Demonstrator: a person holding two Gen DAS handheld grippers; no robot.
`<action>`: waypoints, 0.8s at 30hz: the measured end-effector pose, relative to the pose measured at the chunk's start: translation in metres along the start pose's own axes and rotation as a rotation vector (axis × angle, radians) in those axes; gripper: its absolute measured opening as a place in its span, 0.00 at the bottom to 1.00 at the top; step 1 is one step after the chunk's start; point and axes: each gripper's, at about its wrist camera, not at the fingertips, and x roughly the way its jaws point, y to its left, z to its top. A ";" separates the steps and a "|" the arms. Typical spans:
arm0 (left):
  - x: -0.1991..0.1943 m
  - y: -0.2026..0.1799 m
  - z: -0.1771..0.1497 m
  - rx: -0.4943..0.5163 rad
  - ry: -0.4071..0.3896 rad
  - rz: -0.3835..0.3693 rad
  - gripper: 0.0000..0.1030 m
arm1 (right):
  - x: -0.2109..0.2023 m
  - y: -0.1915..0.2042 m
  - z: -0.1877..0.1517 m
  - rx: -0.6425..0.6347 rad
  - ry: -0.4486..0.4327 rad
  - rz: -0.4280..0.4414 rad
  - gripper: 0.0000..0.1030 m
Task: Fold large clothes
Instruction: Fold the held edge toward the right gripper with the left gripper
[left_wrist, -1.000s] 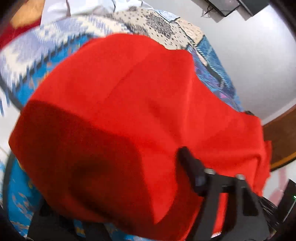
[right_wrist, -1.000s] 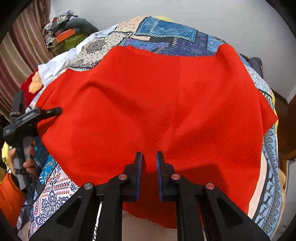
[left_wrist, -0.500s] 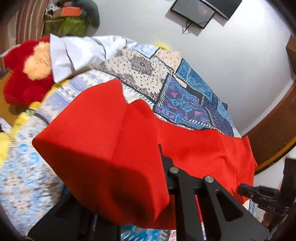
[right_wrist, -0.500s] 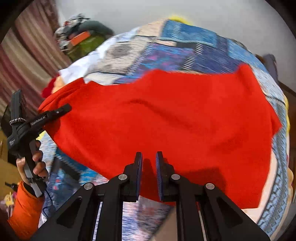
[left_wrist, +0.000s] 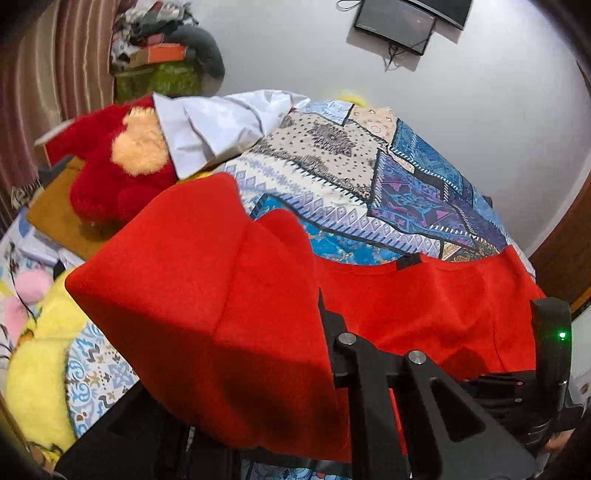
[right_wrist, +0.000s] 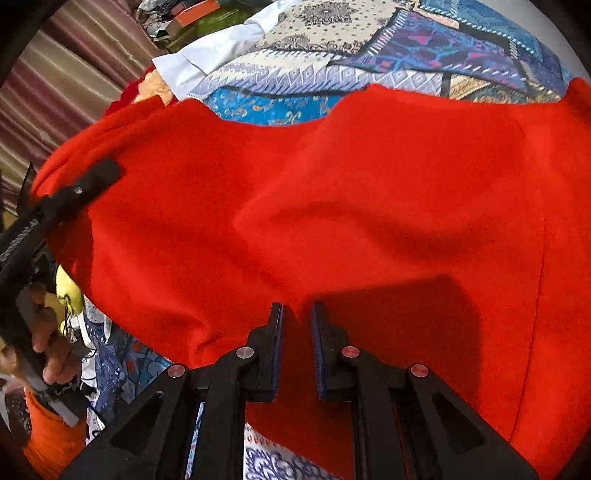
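A large red garment (right_wrist: 332, 206) hangs stretched between both grippers above the patterned bedspread (right_wrist: 406, 40). My right gripper (right_wrist: 296, 321) is shut on its near edge, with cloth pinched between the blue pads. My left gripper (left_wrist: 314, 306) is shut on the other side of the garment; red cloth (left_wrist: 207, 302) drapes over and hides its left finger. The left gripper also shows in the right wrist view (right_wrist: 85, 184) at the cloth's left end. The right gripper shows in the left wrist view (left_wrist: 410, 261) at the far edge.
A red plush toy (left_wrist: 114, 166) and a white cloth (left_wrist: 214, 125) lie at the bed's far left. A yellow plush (left_wrist: 33, 376) sits low left. A pile of clutter (left_wrist: 159, 59) stands by the striped curtain. A dark screen (left_wrist: 395, 22) hangs on the wall.
Both grippers have pulled the garment up and toward me. More bedspread shows beyond its far edge. The cloth has lifted off the bed and now sags between the grippers.
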 end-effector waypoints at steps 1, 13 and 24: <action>-0.002 -0.005 0.002 0.009 -0.006 0.002 0.13 | 0.001 0.001 0.000 0.006 0.003 -0.001 0.09; -0.047 -0.152 0.055 0.200 -0.162 -0.115 0.09 | -0.133 -0.064 -0.052 0.050 -0.192 -0.113 0.09; -0.005 -0.324 -0.056 0.570 0.091 -0.205 0.09 | -0.234 -0.165 -0.151 0.215 -0.311 -0.266 0.09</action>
